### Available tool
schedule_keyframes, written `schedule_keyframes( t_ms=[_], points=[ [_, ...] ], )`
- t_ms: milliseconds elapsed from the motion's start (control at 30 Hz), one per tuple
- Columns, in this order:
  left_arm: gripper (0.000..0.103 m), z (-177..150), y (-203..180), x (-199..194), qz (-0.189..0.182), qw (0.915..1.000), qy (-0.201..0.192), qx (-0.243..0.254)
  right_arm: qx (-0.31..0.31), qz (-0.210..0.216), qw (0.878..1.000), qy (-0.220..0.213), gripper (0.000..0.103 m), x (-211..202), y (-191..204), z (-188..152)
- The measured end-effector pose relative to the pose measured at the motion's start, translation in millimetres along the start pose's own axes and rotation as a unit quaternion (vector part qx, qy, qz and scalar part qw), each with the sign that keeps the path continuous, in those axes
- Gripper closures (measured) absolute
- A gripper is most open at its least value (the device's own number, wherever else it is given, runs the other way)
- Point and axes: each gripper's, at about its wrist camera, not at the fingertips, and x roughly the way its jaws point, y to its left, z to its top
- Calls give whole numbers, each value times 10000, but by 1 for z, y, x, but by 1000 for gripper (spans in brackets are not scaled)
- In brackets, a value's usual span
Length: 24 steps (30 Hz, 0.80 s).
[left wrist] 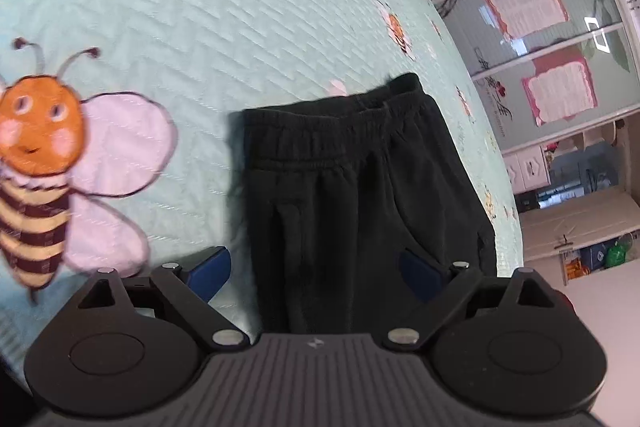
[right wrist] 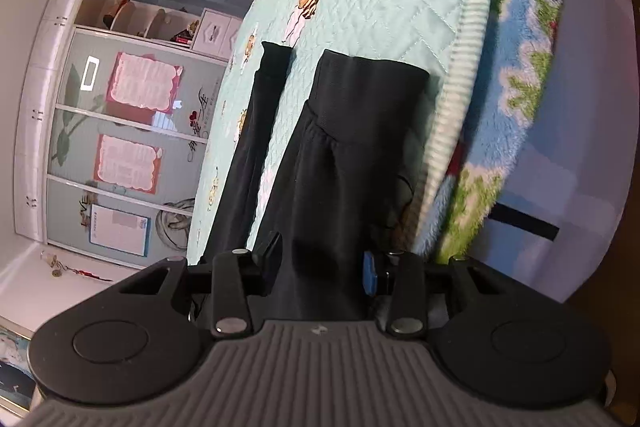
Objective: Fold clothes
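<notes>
The black trousers (left wrist: 360,195) run under the left gripper's body, their lower part hidden. The bee print (left wrist: 44,163) is blurred and cut by the left edge.

Both views are bright with soft, even daylight. Window glare reflects off the glossy wardrobe doors (left wrist: 560,39), seen again in the right wrist view (right wrist: 120,115). The fisheye lens bends the edges strongly, curving the bed quilt (left wrist: 200,7) and door frames. Motion blur smears the bee print (left wrist: 44,163) in the left view. The black trousers (right wrist: 340,163) lose nearly all fold detail in shade.
</notes>
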Motion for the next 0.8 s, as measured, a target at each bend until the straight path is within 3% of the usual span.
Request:
schedule_keyframes(
  t_ms=[200,267,333,400,533,567,633,700,733,767,800],
  points=[
    [10,12,-14,28,-53,9998,186,78,-85,-53,9999,24,55,-1,7,-1],
    [23,11,-17,28,-77,9998,154,108,-92,-67,9999,9,55,-2,7,-2],
    [61,8,-16,28,-52,9996,179,188,-95,-78,9999,-11,55,-1,6,-3],
    [76,4,-11,26,40,9996,195,187,-104,-94,9999,-30,56,0,6,-4],
    [79,0,0,20,-54,9998,101,150,-203,-147,9997,-66,56,2,7,-6],
    [76,-1,0,20,-44,9997,117,195,-234,-162,9996,-77,56,2,8,-7],
    [57,-3,-2,23,1,9995,181,273,-262,-165,9995,-101,56,2,8,-8],
    [48,-5,-9,24,5,9992,182,368,-233,-149,9995,-123,56,2,7,-9],
    [50,-6,-13,24,56,9989,175,434,-267,-170,9994,-118,57,1,8,-9],
    [51,-8,-16,23,96,9985,182,512,-333,-205,9992,-103,63,1,11,-10],
    [61,-9,-19,23,135,9980,190,590,-400,-240,9989,-89,79,0,13,-10]
  ],
)
